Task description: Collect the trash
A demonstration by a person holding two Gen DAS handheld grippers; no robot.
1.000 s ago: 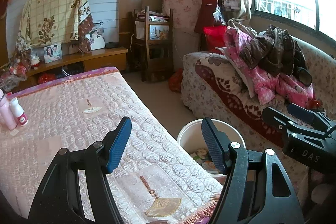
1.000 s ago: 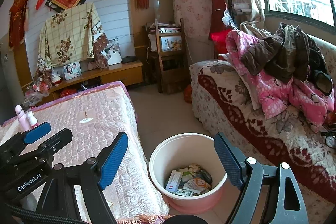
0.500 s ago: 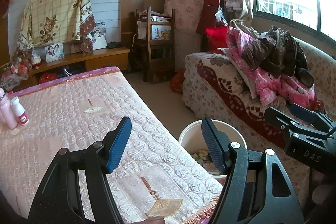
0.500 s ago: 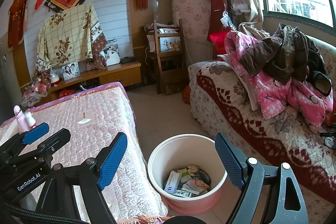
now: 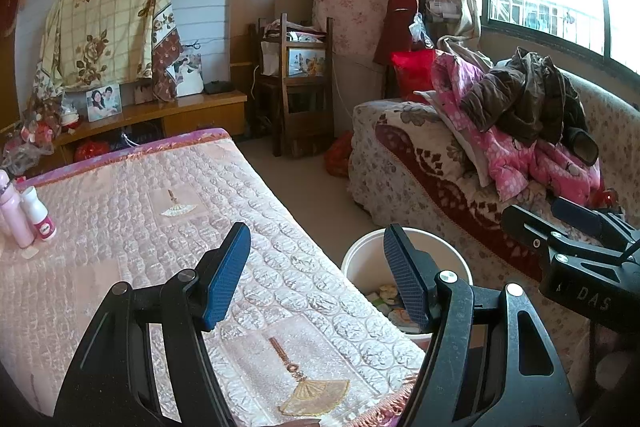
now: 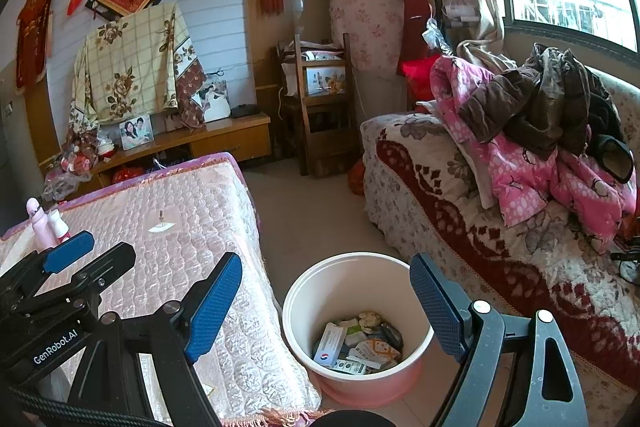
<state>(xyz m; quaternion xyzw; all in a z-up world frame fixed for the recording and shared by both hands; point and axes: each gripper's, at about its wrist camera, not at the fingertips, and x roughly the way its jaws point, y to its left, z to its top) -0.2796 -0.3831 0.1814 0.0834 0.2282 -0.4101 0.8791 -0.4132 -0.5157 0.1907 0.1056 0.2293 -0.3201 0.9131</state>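
At lower centre of your right wrist view, the trash bucket (image 6: 352,371) has barely shifted, both tongs, left (image 5: 316,279) and right (image 6: 326,303), staying spread and empty, so collecting looks finished.

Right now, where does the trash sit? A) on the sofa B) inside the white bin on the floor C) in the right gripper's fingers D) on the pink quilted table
B: wrappers and packets lie at the bottom of the white bin, while the right gripper is open and holds nothing.
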